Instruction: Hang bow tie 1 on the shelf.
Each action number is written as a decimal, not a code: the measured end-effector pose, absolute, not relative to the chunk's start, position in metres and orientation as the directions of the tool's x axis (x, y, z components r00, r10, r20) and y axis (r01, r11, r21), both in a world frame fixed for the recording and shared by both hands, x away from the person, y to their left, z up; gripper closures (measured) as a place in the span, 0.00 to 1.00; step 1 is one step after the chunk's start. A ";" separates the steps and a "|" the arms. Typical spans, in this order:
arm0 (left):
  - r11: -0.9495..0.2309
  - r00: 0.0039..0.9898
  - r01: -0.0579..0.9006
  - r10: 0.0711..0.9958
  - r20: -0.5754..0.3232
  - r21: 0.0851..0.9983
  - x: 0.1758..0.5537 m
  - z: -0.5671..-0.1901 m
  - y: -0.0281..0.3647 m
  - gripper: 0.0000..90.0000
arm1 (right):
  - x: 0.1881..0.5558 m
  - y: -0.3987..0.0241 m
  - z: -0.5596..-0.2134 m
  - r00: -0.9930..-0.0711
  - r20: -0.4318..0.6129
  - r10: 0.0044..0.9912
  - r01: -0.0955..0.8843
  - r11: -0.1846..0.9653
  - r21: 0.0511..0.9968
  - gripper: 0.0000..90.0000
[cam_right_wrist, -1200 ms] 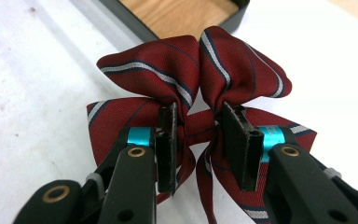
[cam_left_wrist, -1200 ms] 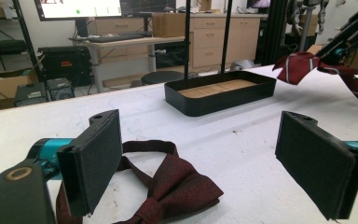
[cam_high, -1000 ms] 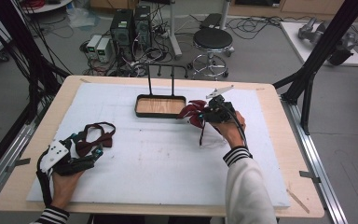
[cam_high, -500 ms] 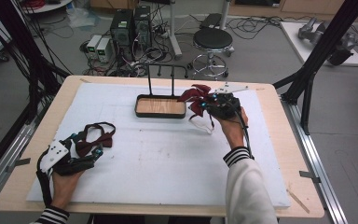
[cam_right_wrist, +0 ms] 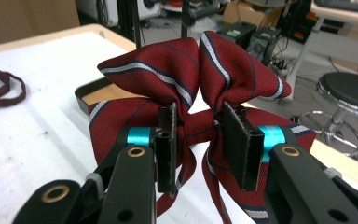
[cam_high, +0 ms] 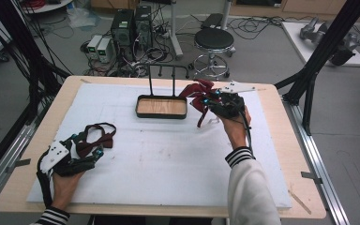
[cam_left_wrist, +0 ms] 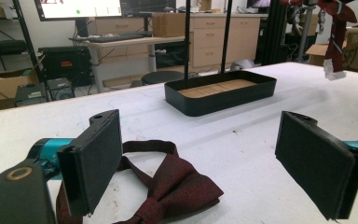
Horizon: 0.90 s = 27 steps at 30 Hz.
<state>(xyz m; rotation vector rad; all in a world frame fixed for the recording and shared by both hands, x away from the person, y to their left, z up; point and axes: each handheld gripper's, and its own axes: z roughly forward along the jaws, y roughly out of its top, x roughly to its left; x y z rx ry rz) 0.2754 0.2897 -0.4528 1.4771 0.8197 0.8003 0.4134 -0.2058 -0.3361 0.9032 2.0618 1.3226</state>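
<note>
Raised right gripper (cam_high: 211, 101) carries striped bow tie (cam_right_wrist: 191, 88) higher.

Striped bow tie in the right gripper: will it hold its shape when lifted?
Striped bow tie probably keeps its puffed loops, pinched at the knot by the right gripper. Its strap dangles, so it is likely floppy and light.

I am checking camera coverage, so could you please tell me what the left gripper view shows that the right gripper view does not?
Left gripper view alone: the open left gripper on the table, its jaws wide apart, and the plain bow tie lying unheld between them.

Right gripper view alone: the right gripper shut on the striped bow tie's knot, and a stool on the floor beyond.

Both: the black tray with its wooden floor, and the white table cover.
</note>
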 end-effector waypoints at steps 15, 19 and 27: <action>-0.045 0.515 0.041 0.857 0.018 0.998 0.276 -0.453 0.290 0.17 | 0.414 -0.209 -0.303 -0.621 -0.093 0.778 0.200 0.272 0.941 0.75; -0.044 0.516 0.041 0.857 0.016 0.998 0.275 -0.453 0.290 0.17 | 0.417 -0.204 -0.294 -0.623 -0.094 0.777 0.199 0.273 0.941 0.75; -0.041 0.515 0.043 0.857 0.013 0.998 0.276 -0.453 0.290 0.17 | 0.427 -0.193 -0.277 -0.628 -0.112 0.770 0.178 0.283 0.943 0.75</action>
